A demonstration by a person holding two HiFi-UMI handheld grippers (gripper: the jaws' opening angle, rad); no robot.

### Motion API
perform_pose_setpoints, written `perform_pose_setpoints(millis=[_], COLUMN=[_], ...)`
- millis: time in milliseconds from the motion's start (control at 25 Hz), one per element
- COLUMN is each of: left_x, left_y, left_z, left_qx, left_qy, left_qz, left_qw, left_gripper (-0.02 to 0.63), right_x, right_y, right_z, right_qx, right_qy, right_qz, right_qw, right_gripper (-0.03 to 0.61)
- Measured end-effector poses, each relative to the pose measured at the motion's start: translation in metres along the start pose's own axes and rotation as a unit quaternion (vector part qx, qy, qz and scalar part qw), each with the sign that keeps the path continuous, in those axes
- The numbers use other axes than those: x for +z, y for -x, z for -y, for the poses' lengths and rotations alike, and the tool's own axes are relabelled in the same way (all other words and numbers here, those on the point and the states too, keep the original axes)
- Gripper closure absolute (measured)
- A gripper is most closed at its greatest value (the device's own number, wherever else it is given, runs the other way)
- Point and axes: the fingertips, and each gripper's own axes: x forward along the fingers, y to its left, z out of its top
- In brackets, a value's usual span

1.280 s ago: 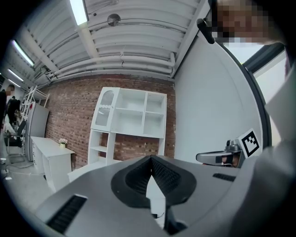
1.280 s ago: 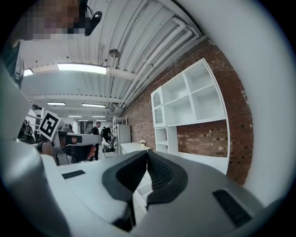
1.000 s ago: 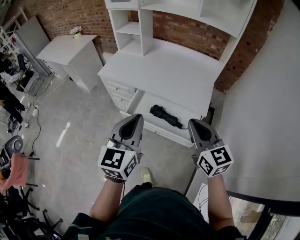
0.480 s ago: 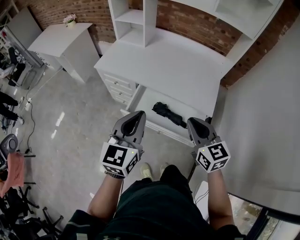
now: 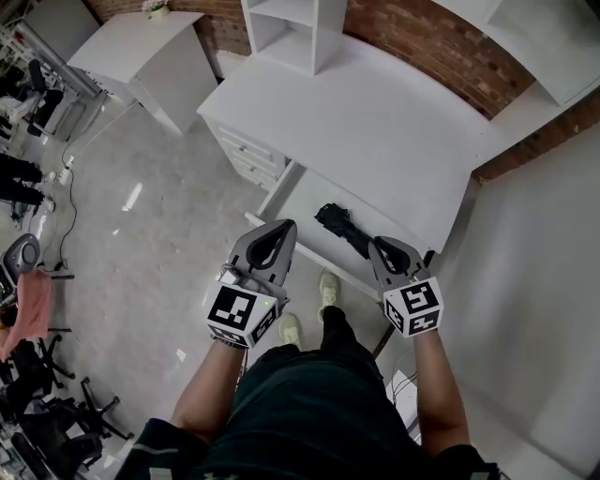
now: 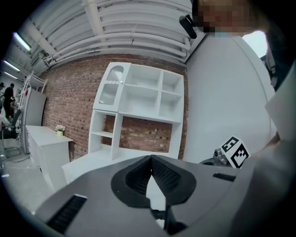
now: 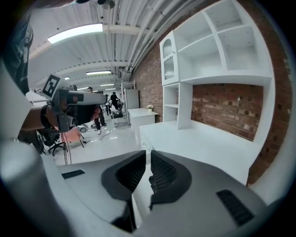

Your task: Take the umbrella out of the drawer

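A black folded umbrella (image 5: 339, 225) lies in the open white drawer (image 5: 302, 202) under the desk top (image 5: 375, 122). My left gripper (image 5: 285, 226) hovers over the drawer's front edge, just left of the umbrella, jaws shut and empty. My right gripper (image 5: 377, 245) hangs at the umbrella's near right end, also shut with nothing in it; I cannot tell whether it touches. In the left gripper view the left gripper (image 6: 151, 157) shows its tips together. The right gripper (image 7: 149, 152) points along the desk in its own view.
A stack of closed drawers (image 5: 248, 159) sits left of the open one. A white shelf unit (image 5: 291, 28) stands on the desk against the brick wall. A white cabinet (image 5: 141, 56) is at far left. A white wall (image 5: 525, 300) is close on the right. The person's shoes (image 5: 328, 286) stand below the drawer.
Both grippers have dropped and moved forward toward the open drawer, the right one tilting down near the umbrella's end. The umbrella has stayed put in the drawer.
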Motion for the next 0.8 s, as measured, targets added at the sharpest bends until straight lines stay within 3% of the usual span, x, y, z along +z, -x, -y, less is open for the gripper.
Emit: perform_pose_setpoints(millis=[440, 800], left_x=[-0.049, -0.089], left_y=[-0.079, -0.111], left_z=[-0.028, -0.045], left_qx=[0.037, 0.062], left_qy=[0.018, 0.032], left_qz=[-0.036, -0.074], left_qw=[0.9985, 0.9949], left_gripper=[0.607, 0.607], right_x=[-0.06, -0.138], right_y=[-0.088, -0.142], right_z=[0.044, 0.052], right_qx=[0.062, 0.116], right_qy=[0.022, 0.034], right_qz=[-0.082, -0.172], right_qw=[0.994, 0.978], right_gripper=[0.559, 0.489])
